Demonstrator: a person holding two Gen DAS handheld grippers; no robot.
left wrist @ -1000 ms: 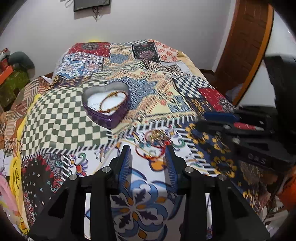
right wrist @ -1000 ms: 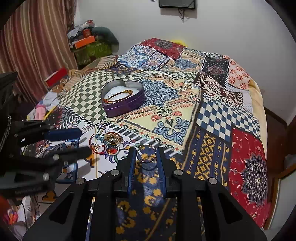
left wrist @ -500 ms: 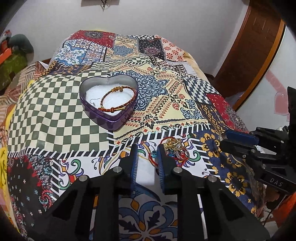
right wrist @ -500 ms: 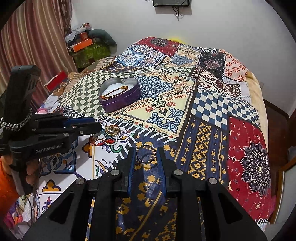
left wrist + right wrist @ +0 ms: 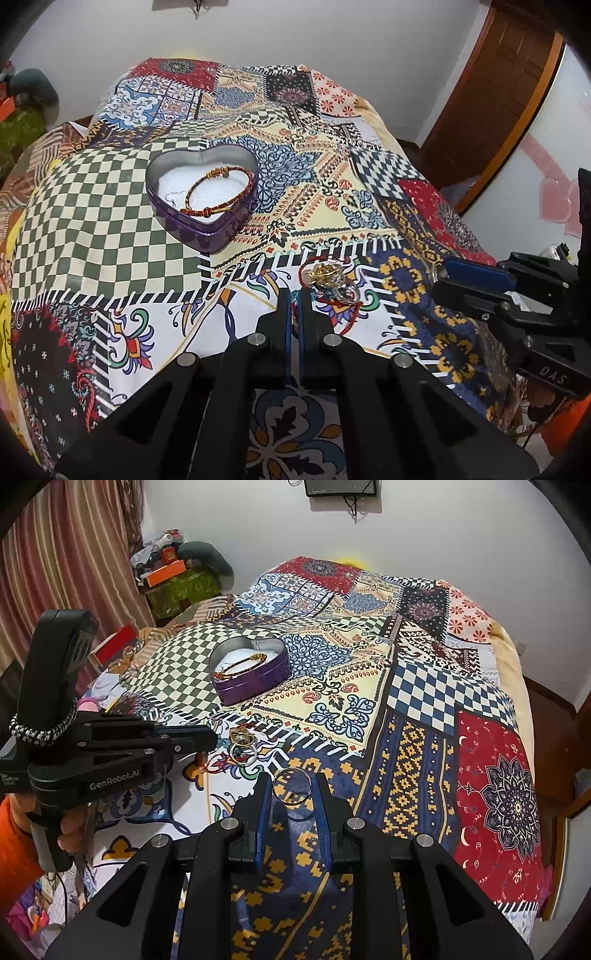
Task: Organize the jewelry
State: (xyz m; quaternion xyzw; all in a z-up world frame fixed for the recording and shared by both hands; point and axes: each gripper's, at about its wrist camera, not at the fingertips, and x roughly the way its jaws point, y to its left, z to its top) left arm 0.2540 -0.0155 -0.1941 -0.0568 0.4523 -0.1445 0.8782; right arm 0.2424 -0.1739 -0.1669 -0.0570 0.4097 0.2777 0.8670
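Observation:
A purple heart-shaped tin [image 5: 207,225] [image 5: 258,681] stands on the patchwork bedspread with a red-and-gold cord bracelet [image 5: 218,194] inside. A small pile of jewelry [image 5: 327,282] [image 5: 242,742], gold pieces, a bangle and a red cord, lies nearer me. My left gripper [image 5: 294,301] is shut on the red cord [image 5: 294,308] at the pile's near edge. My right gripper [image 5: 293,788] is shut on a silver bangle [image 5: 293,785], held just above the bedspread to the right of the pile. The right gripper also shows in the left wrist view [image 5: 476,278].
The bedspread [image 5: 424,686] covers a bed that drops off at the right edge toward a wooden floor. Clutter and boxes [image 5: 173,572] sit by the curtain at the far left. A wooden door [image 5: 491,92] stands at the right.
My left gripper has moved forward to the jewelry pile and closed from wide open onto the red cord. My right gripper has kept its hold on the silver bangle and drawn back slightly.

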